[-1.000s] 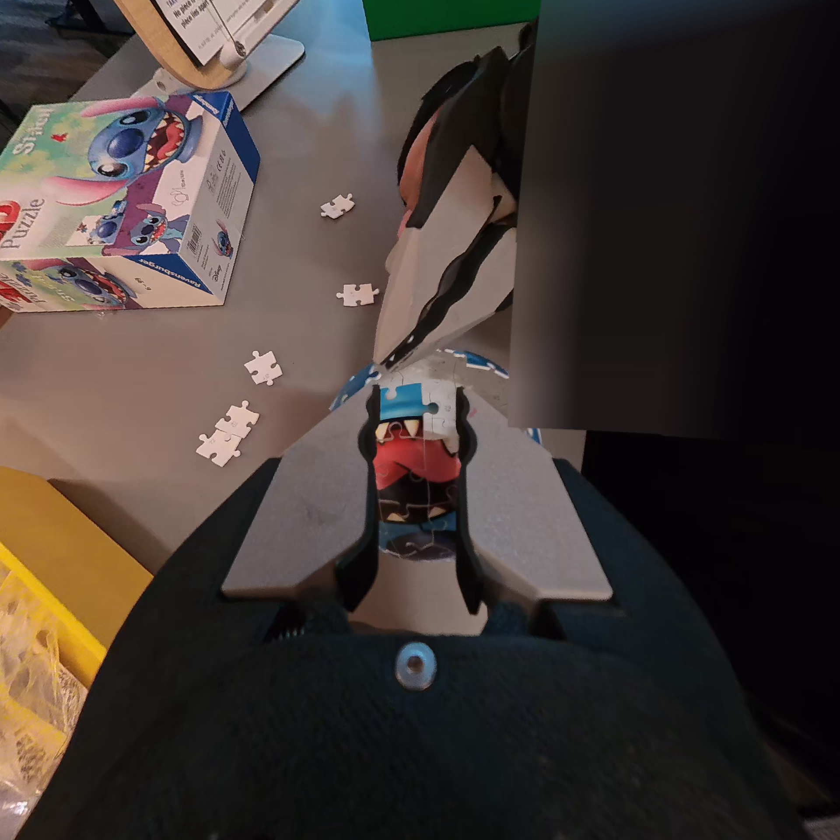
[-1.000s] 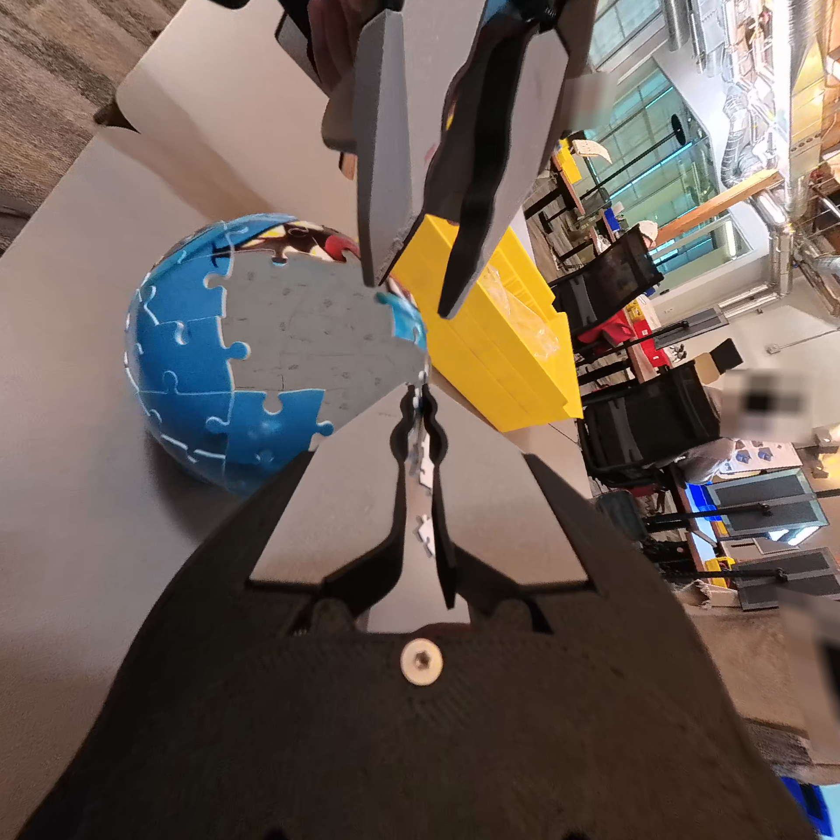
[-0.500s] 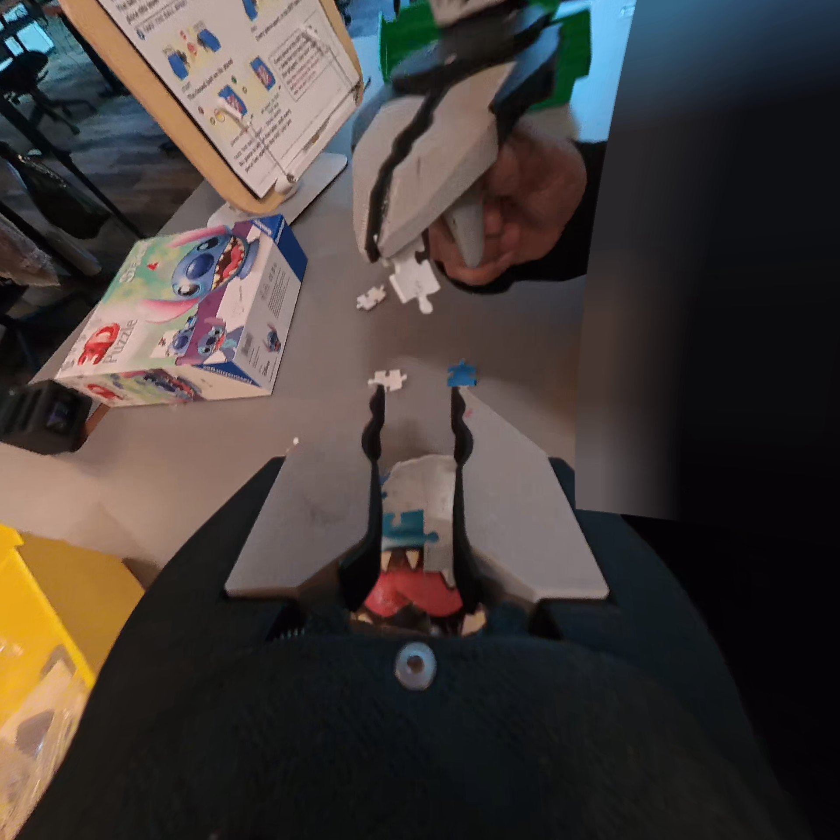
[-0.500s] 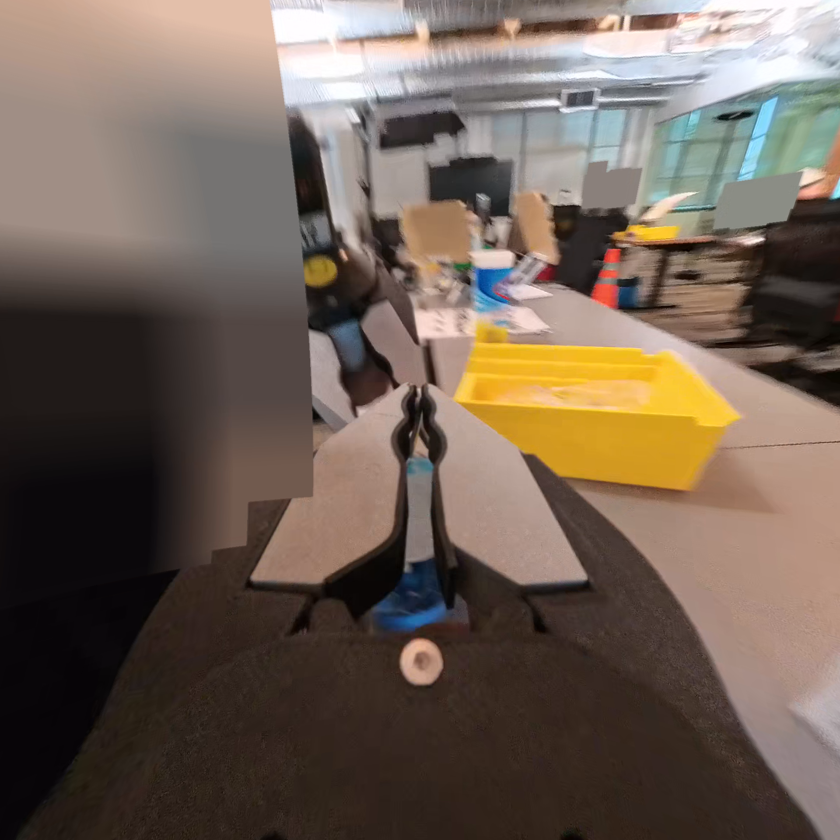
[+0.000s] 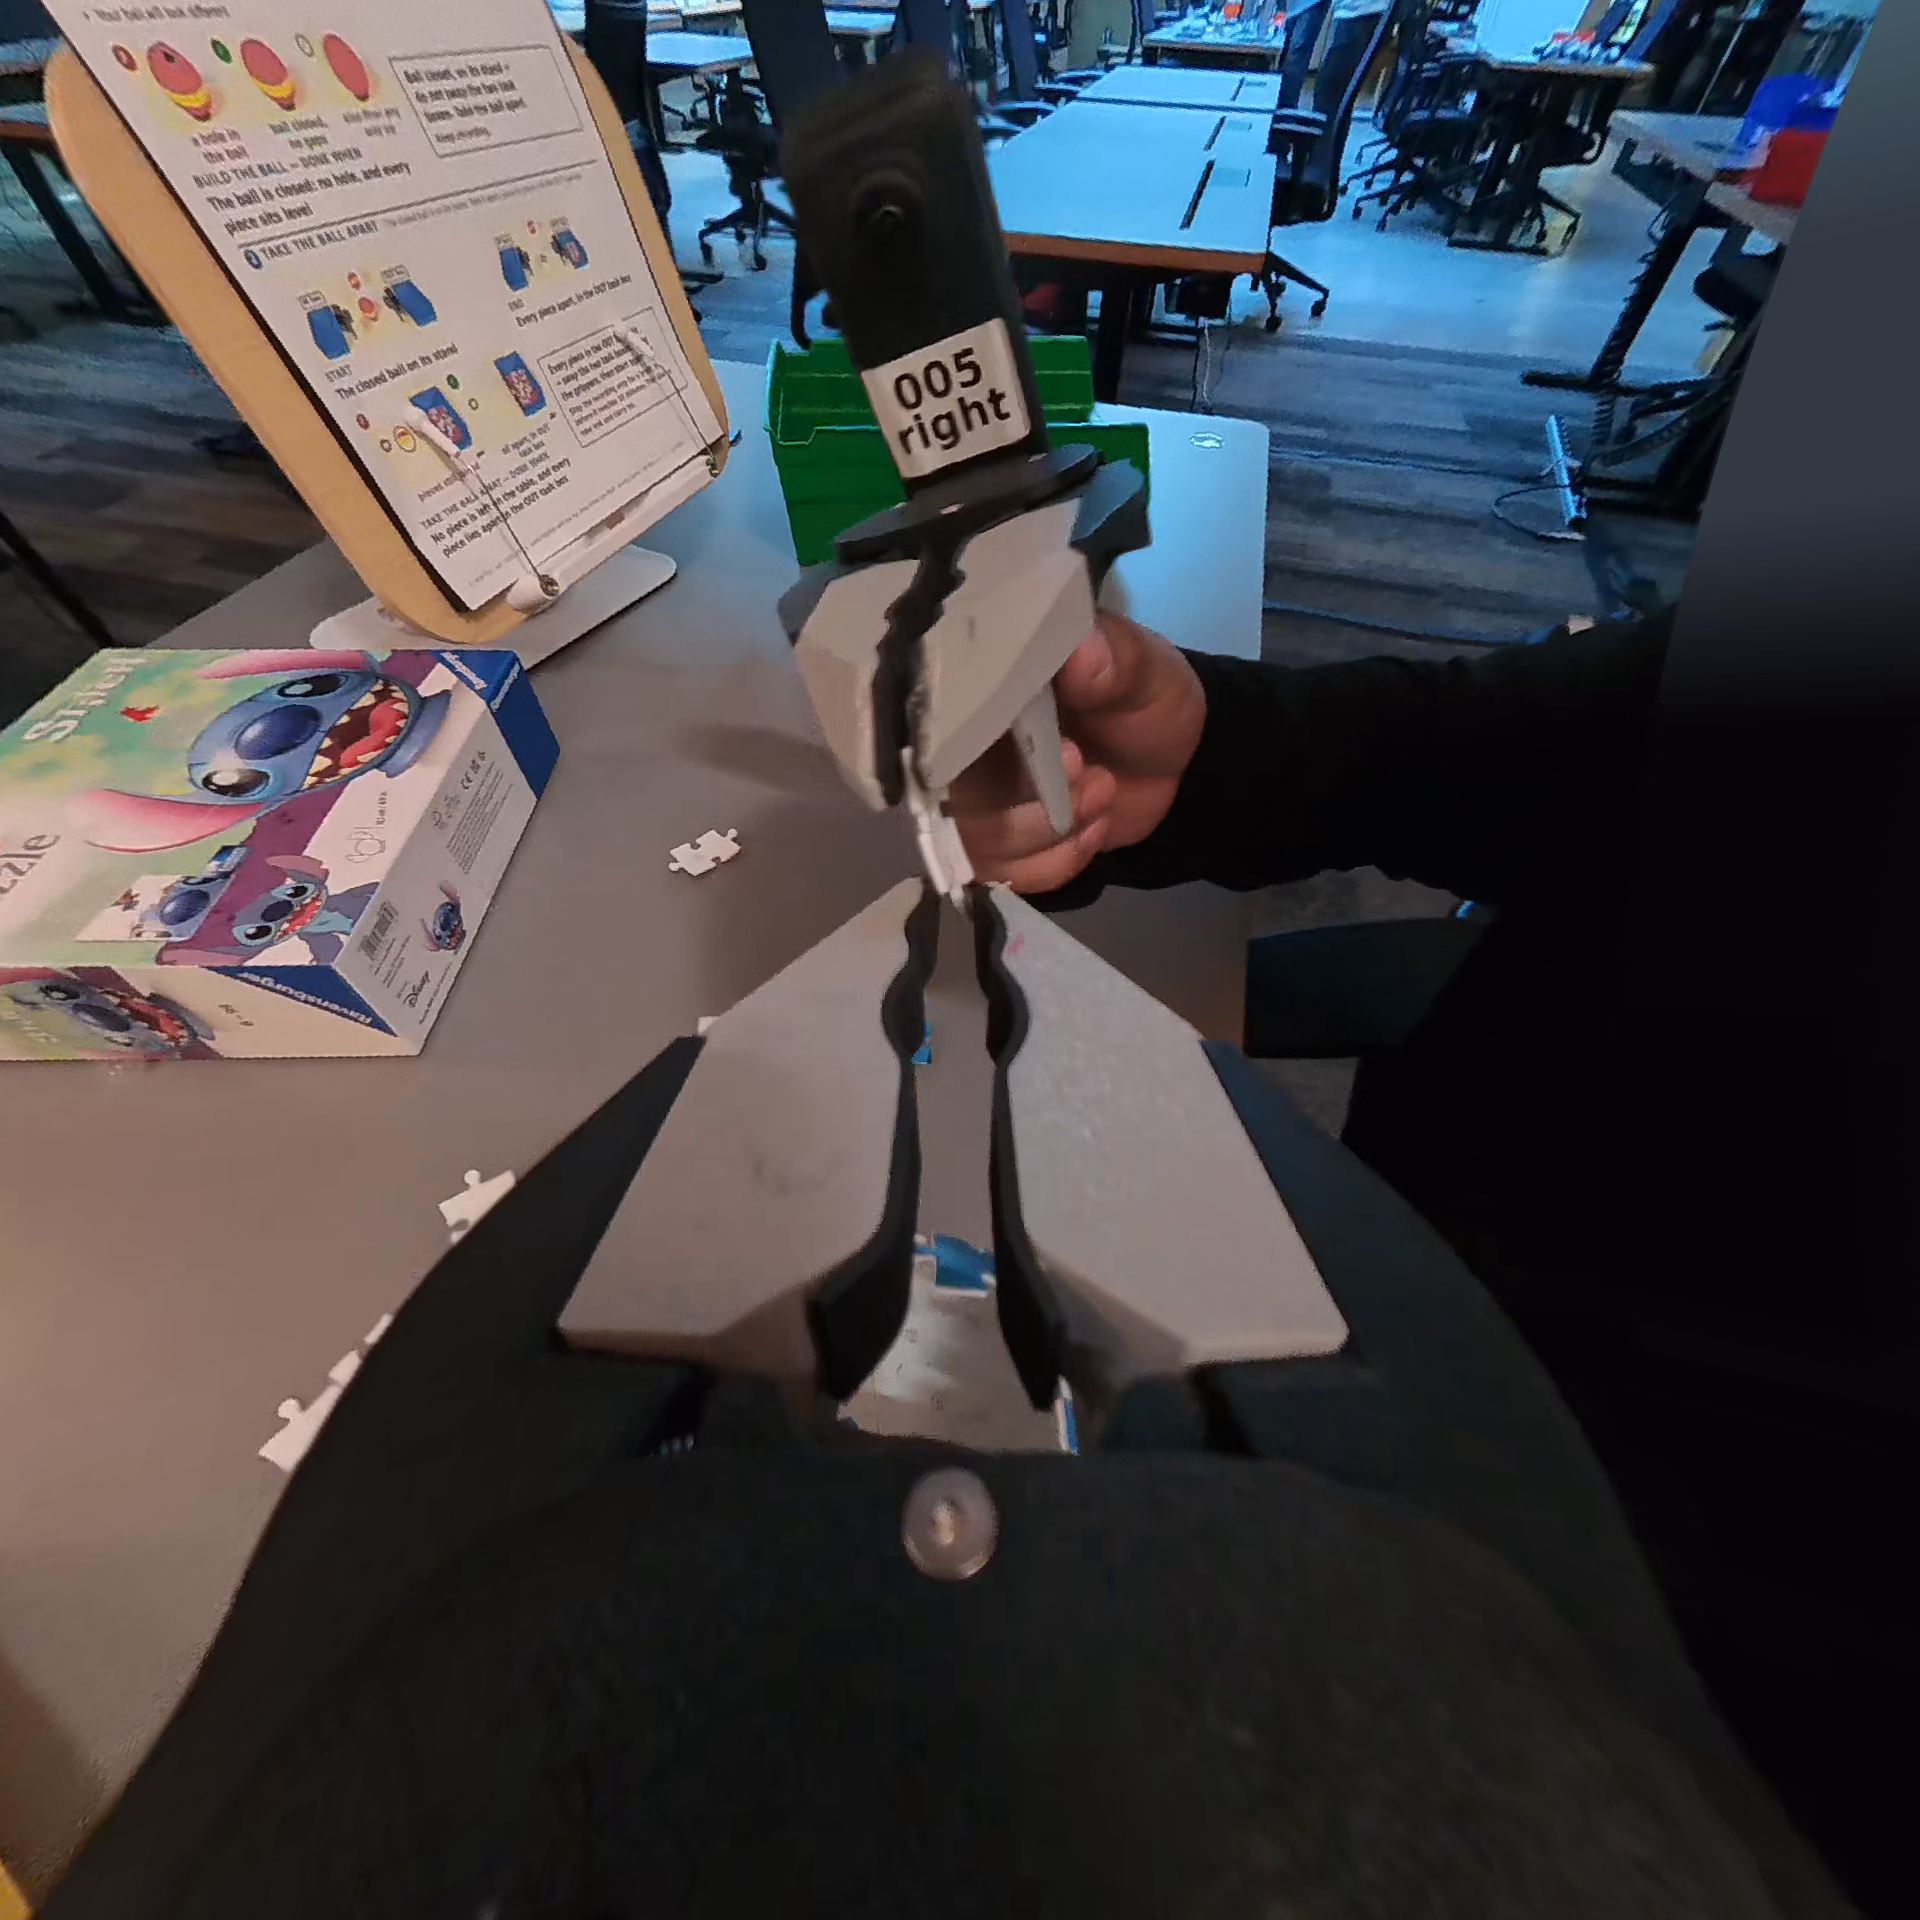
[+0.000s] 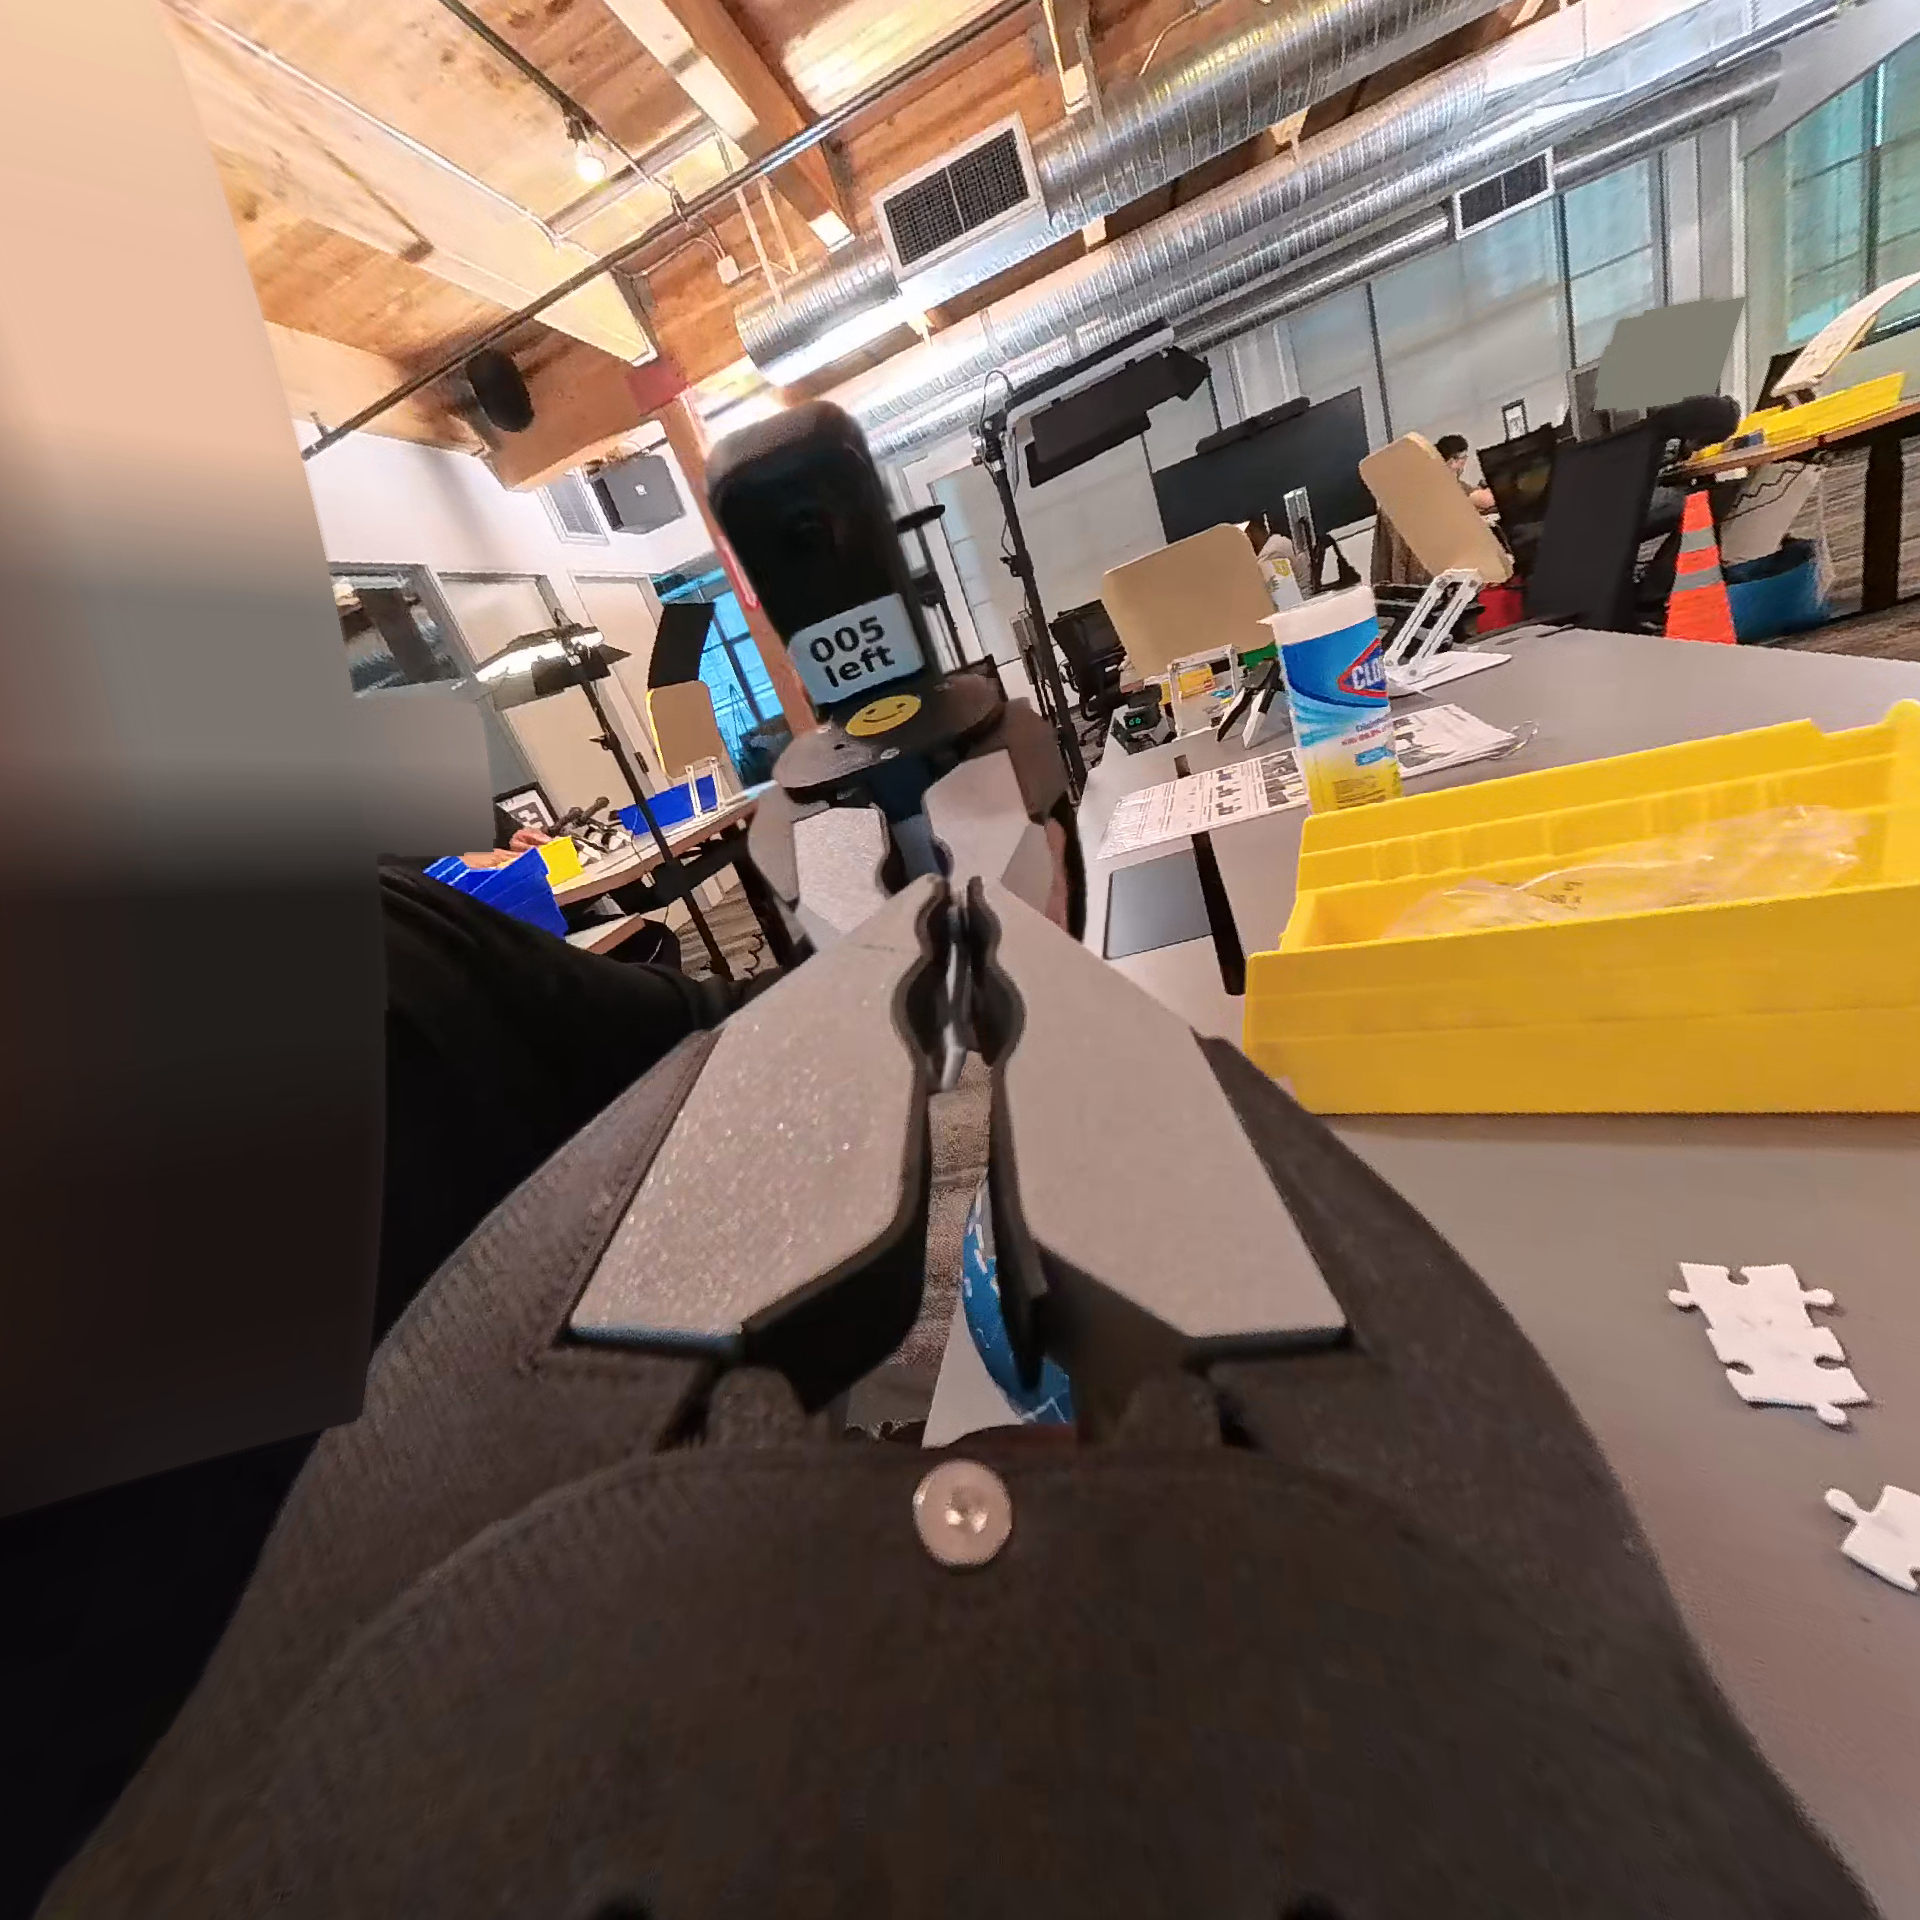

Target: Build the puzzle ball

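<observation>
Left wrist view: the left gripper (image 5: 954,914) points forward over a grey table (image 5: 208,1195), its two fingers parted by a narrow gap with nothing between them. Through that gap, close to the camera, part of the puzzle ball (image 5: 951,1309) shows below as grey with blue pieces. Facing it, the right gripper (image 5: 920,800) is held upright in a person's hand (image 5: 1101,769), tips down, its fingers pressed together on a white puzzle piece (image 5: 940,852) that pokes out just above the left gripper's tips. Loose white pieces (image 5: 704,852) lie on the table near a colourful puzzle box (image 5: 260,831). An instruction board (image 5: 395,281) stands behind the box.

Right wrist view: the right gripper (image 6: 961,914) clamps the thin puzzle piece (image 6: 954,997) edge-on between its tips. A blue sliver of the ball (image 6: 987,1309) shows below its fingers. The left gripper (image 6: 914,842) faces it just beyond. A yellow bin (image 6: 1558,977) sits on the table to the right.
</observation>
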